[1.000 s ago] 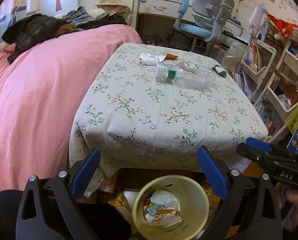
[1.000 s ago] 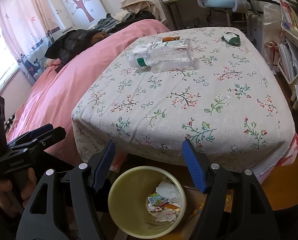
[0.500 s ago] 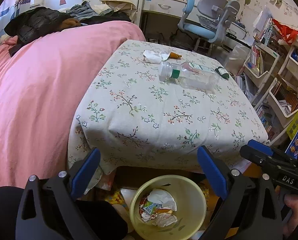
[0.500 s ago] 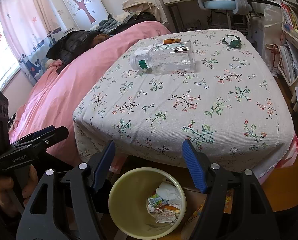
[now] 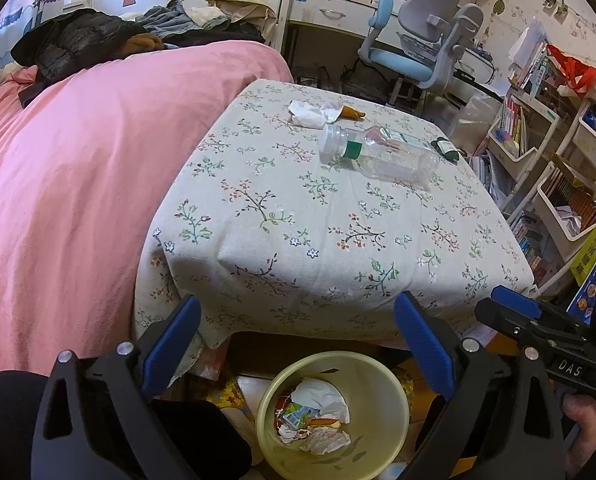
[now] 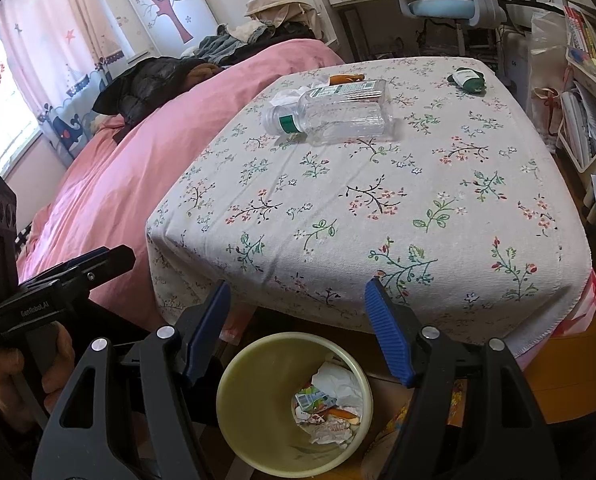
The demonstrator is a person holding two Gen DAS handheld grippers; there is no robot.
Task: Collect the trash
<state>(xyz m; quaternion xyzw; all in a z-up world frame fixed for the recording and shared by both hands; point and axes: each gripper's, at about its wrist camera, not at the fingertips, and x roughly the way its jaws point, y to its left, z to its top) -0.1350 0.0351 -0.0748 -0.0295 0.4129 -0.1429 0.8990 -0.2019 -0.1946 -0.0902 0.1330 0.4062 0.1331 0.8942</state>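
The clear plastic bottle [image 5: 382, 156] lay on its side toward the table's [image 5: 338, 248] far end, crumpled tissue [image 5: 308, 113] just behind it. Below sat the yellow bin [image 6: 258, 412], half full. Left gripper [image 5: 298, 344] and right gripper [image 6: 298, 332] both gaped wide, holding nothing.

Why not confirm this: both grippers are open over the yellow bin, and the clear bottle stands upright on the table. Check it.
One thing is wrong: the clear bottle lies on its side on the table, not upright, as the right wrist view shows. Both the left gripper and right gripper are open over the yellow bin.
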